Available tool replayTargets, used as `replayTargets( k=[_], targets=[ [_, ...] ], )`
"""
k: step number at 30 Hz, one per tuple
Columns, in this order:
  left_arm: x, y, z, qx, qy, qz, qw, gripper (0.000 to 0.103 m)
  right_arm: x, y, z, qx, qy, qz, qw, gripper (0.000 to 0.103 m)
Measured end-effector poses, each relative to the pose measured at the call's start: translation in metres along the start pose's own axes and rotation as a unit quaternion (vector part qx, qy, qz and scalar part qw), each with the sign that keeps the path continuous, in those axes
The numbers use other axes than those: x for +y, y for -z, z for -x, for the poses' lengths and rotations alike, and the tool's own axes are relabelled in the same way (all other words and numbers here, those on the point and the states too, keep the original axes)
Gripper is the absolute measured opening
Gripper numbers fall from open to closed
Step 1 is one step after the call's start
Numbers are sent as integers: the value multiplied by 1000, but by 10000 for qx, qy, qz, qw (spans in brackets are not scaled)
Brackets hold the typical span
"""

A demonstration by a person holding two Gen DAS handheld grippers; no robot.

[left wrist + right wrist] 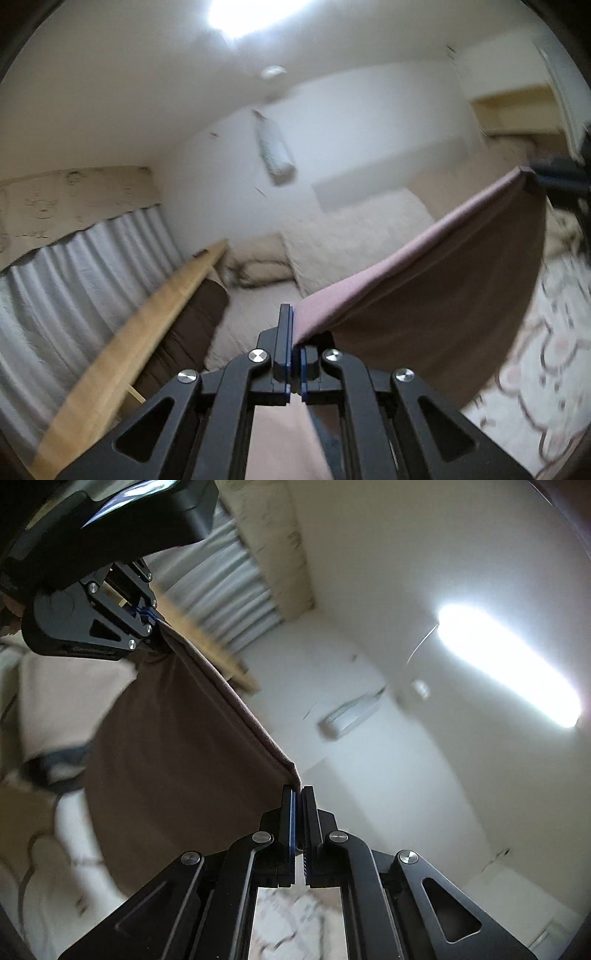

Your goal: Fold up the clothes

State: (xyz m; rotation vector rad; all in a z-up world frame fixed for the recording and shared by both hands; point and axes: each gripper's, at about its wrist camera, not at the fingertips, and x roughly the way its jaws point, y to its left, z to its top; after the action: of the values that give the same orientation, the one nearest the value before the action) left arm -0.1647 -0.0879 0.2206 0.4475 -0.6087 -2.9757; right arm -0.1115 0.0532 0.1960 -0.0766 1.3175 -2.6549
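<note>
A mauve-brown garment hangs stretched in the air between my two grippers. My left gripper is shut on one top corner of it. The cloth's top edge runs up and right to the right gripper, dark at the frame edge. In the right wrist view my right gripper is shut on the other corner of the garment. The left gripper shows at upper left, holding the far corner. The cloth's lower part hangs down out of sight.
A wooden rail runs along the left, with a dark brown cushion beside it. Beige bedding lies ahead. A patterned cream spread lies under the garment. Pleated curtains hang at left.
</note>
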Motion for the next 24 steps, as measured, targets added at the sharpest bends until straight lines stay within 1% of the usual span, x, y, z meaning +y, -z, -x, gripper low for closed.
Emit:
replayTargets(
  k=[1,4,7,12,16,18,20,22,24],
  targets=[
    [11,-7,-6,-6,-72,73,9999,3,-6,-14,-5,-81,67,0,9999,3],
    [42,-15,-29,81,-289,212,9993,3,-20,-60,-22,-288,175,-100,9994,3],
    [73,-23,-53,169,-505,351,9980,4,-24,-96,-51,-358,110,-255,9990,3],
    [126,-36,-92,315,-866,582,9940,4,-6,-147,-111,-398,71,-350,9986,3],
    [167,-46,-124,432,-1153,765,9894,4,10,-186,-165,-354,175,-329,9987,3],
    [171,-19,-127,495,-1197,675,9893,4,18,-202,-184,-369,199,-341,9985,4],
    [172,13,-129,560,-1223,553,9894,4,31,-212,-197,-412,94,-349,9985,4],
    [172,46,-130,624,-1249,430,9893,4,53,-212,-202,-439,-101,-271,9986,4],
    [173,78,-132,688,-1275,308,9890,5,85,-204,-200,-456,-365,-183,9981,3]
  ],
)
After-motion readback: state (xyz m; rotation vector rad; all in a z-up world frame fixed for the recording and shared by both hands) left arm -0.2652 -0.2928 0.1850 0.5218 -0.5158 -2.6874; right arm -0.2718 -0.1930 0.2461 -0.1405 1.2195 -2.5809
